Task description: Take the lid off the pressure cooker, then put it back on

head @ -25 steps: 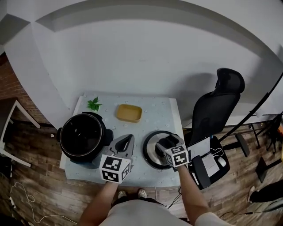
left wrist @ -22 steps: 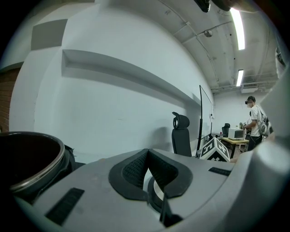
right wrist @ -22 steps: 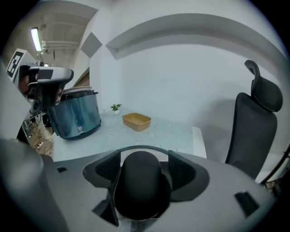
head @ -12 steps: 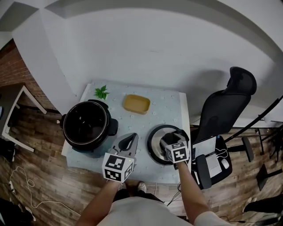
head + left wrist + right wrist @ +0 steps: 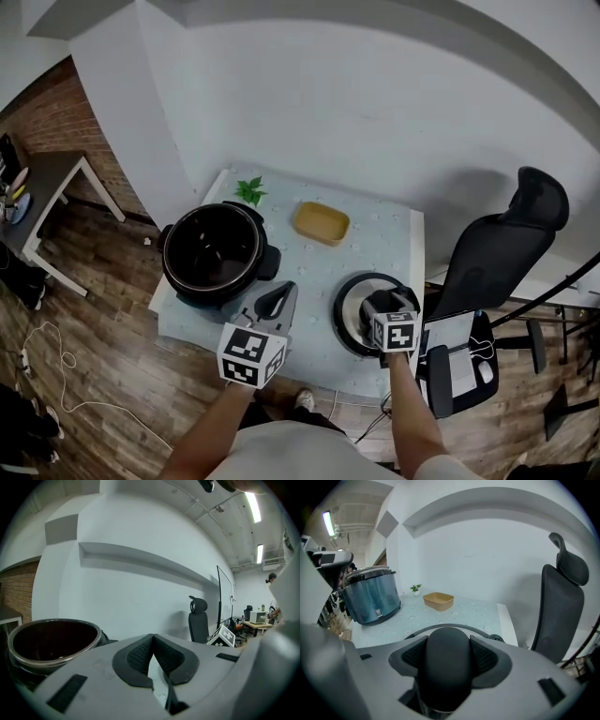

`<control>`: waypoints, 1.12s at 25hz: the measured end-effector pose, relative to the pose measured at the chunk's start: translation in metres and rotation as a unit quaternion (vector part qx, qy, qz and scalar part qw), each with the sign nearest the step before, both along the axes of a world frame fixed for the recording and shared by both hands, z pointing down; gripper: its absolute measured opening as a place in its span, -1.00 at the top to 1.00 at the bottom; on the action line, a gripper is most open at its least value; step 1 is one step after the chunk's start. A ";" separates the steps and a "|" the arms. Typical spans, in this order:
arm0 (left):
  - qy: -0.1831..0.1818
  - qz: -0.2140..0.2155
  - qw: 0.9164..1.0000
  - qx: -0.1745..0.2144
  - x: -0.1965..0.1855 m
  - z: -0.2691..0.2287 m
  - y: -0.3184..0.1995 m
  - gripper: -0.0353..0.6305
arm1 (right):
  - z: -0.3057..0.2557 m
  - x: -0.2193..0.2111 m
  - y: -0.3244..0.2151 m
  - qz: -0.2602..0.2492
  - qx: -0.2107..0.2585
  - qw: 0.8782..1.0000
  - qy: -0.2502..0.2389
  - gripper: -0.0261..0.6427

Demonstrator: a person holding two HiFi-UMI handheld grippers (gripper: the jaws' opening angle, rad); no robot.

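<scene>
One pressure cooker (image 5: 214, 251), one lid (image 5: 349, 315); right hand-held gripper (image 5: 449, 660) clamps lid; left hand-held gripper (image 5: 153, 654) closed, empty.

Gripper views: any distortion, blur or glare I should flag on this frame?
Right gripper view: strong fisheye, dark corners, the office chair bowed; the lid handle clamped between the jaws reads as featureless black. Left gripper view: same vignette, ceiling light blown out. Head view: walls curve, light even, no glare.

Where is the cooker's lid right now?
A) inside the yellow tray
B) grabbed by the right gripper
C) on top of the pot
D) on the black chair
B: the fingers of the right gripper are shut on the handle of the lid, and the pot stands open.
</scene>
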State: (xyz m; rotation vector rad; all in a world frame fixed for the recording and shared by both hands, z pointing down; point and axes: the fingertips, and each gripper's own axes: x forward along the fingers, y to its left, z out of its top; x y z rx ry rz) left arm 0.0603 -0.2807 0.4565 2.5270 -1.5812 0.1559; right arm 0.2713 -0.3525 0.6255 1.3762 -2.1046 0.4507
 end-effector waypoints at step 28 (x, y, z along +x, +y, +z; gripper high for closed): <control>-0.011 -0.105 0.994 0.039 -0.199 -0.069 0.014 0.85 | -0.254 -0.226 -0.016 -0.154 0.128 0.977 -0.071 0.10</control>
